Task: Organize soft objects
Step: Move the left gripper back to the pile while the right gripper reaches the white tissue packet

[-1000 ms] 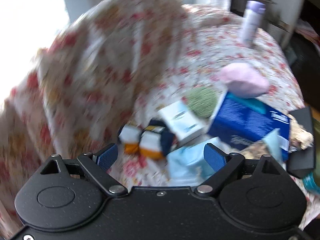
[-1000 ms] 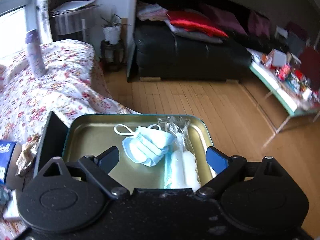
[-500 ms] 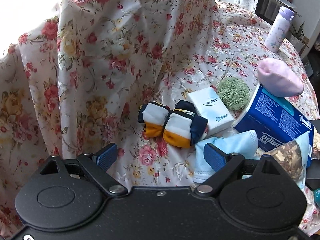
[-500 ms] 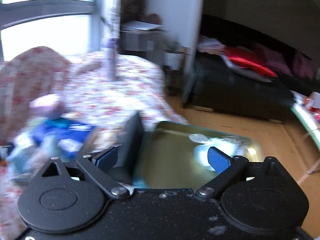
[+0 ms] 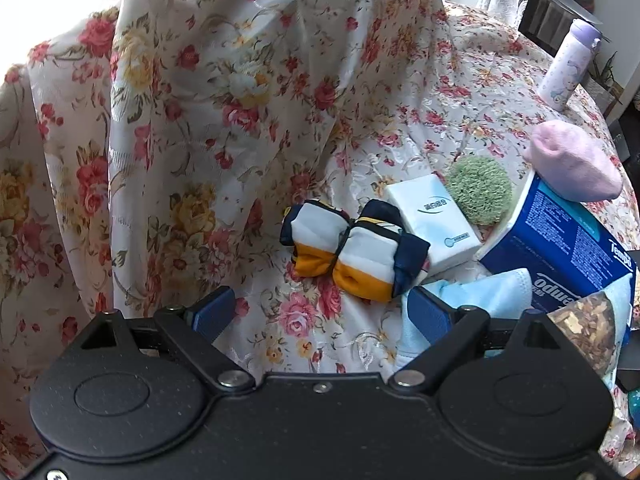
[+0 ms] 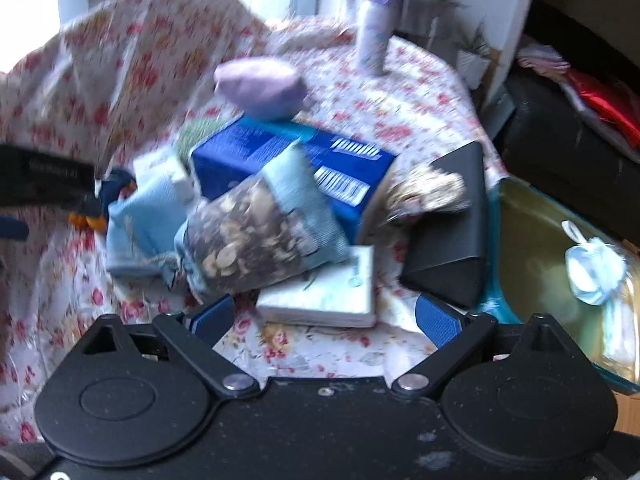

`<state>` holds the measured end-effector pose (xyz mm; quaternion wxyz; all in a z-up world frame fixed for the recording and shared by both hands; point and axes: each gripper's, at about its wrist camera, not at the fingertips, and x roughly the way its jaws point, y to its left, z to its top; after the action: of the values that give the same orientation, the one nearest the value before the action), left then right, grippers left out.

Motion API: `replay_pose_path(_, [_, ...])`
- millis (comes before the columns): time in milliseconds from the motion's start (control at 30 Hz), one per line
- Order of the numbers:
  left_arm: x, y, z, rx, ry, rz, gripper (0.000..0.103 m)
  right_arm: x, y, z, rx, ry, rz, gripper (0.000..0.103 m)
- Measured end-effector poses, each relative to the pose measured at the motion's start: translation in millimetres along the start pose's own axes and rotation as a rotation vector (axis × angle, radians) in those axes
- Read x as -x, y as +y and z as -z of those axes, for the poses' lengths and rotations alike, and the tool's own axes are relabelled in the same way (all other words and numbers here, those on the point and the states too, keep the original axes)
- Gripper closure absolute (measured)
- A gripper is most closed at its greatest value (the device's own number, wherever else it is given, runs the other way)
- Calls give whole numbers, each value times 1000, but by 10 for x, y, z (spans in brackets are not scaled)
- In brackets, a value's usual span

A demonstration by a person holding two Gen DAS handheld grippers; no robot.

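Note:
A folded navy, white and orange cloth bundle [image 5: 356,248] lies on the floral tablecloth, just ahead of my open left gripper [image 5: 320,314], which holds nothing. A light blue face mask [image 5: 476,296] lies by its right finger. A white tissue pack [image 5: 434,222], a green scrubber ball [image 5: 478,190] and a pink soft pouch [image 5: 572,166] sit farther right. My right gripper [image 6: 324,318] is open and empty above a white napkin pack [image 6: 324,292]. Ahead of it are a mesh bag of dried bits [image 6: 256,236] and a blue tissue box [image 6: 296,160]. The gold tin tray [image 6: 540,240] at right holds a face mask [image 6: 594,268].
A black case [image 6: 452,236] stands between the pile and the tray. A lilac bottle [image 5: 566,64] stands at the table's far edge. Floral cloth drapes over a tall shape [image 5: 200,100] at left. A dark sofa [image 6: 580,148] is beyond the table.
My right gripper swung left from above the gold tray to the pile on the table. My left gripper sank a little closer to the folded cloth bundle.

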<state>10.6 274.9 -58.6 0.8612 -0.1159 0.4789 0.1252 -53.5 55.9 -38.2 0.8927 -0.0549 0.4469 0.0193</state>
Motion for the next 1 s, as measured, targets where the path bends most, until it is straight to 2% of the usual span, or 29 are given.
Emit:
replay_pose_path(267, [1,-35,16,-22,-4,15,13,-312,94,-89,46,56,13,10])
replay_pose_path(300, [9,-49,20,-26,-6,17,13,-365,112,-108,61,64,21,12])
replay_pose_path(367, [18,-73,30,-33,-6,24,13,-445,153,-117,90,78,37,29])
replay_pose_path(700, [34,-209,110,-112,-6,50,13,-215,-60,-9,44,177,-38,28])
replay_pose_path(867, [23,-307,193,-172,10,77,13,-112,-213,168,13,251,-45,28])
replay_pose_path(1000, [61,-394,227,-227,5,109,12,-151,-199,243,18,267,-25,28])
